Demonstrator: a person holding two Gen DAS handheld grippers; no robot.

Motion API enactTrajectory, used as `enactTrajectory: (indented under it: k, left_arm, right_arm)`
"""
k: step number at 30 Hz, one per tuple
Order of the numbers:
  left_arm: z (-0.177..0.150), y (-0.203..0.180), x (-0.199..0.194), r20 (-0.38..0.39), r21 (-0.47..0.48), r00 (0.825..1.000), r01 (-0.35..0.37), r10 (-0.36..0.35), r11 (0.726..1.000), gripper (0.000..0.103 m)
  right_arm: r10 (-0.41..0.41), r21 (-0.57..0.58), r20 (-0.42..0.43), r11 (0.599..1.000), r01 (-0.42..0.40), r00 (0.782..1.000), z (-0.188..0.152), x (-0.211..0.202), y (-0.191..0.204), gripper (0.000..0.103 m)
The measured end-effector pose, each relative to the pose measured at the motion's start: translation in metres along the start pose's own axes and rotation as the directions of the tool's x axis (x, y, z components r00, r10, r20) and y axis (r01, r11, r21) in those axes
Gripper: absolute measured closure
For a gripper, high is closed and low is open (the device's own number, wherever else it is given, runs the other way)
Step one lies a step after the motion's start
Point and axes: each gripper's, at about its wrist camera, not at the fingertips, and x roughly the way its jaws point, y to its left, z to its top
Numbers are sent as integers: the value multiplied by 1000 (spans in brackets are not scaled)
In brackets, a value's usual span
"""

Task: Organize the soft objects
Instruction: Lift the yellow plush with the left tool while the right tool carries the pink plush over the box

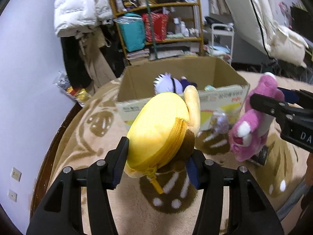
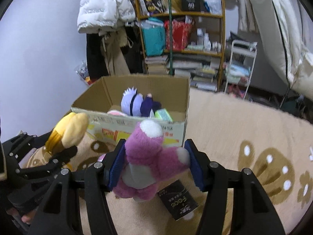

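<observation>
Left wrist view: left claw point(image 1: 156, 164) clamps the yellow pouch point(image 1: 158, 131), right claw point(image 2: 154, 166) clamps the pink plush point(image 2: 150, 160); either soft toy could slip short of the cardboard box point(image 1: 225, 96).

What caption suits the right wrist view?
Right gripper holds pink plush bear before open cardboard box of toys.
</observation>
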Motion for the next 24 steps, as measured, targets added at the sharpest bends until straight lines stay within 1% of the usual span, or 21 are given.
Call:
enactTrajectory:
  k: [1, 4, 6, 12, 15, 18, 24]
  left_arm:
    - [0, 2, -2, 7, -11, 1000, -3, 3, 1000, 50]
    - [5, 12, -10, 35, -52, 999, -25, 27, 998, 50]
    - [7, 17, -15, 58, -72, 997, -40, 44, 997, 50]
    - [17, 32, -34, 161, -129, 982, -80, 100, 988, 50]
    - [22, 37, -41, 197, -144, 974, -84, 112, 986, 50]
    - [26, 41, -46, 217, -155, 970, -75, 108, 985, 50]
    - [35, 39, -51, 260, -140, 959, -81, 115, 987, 50]
  right_arm:
    - [-9, -16, 28, 1000, 9, 1000, 2, -4, 2, 40]
    - [-9, -40, 76, 999, 12, 997, 7, -12, 6, 40]
    - [-10, -49, 94, 999, 14, 996, 10, -15, 8, 40]
    - [-17, -60, 140, 998, 25, 990, 20, -20, 10, 40]
    - [-20, -59, 161, 998, 30, 987, 24, -23, 10, 40]
    - [-22, -64, 179, 997, 34, 984, 29, -26, 11, 40]
    - [-35, -81, 216, 995, 54, 976, 43, -27, 12, 40]
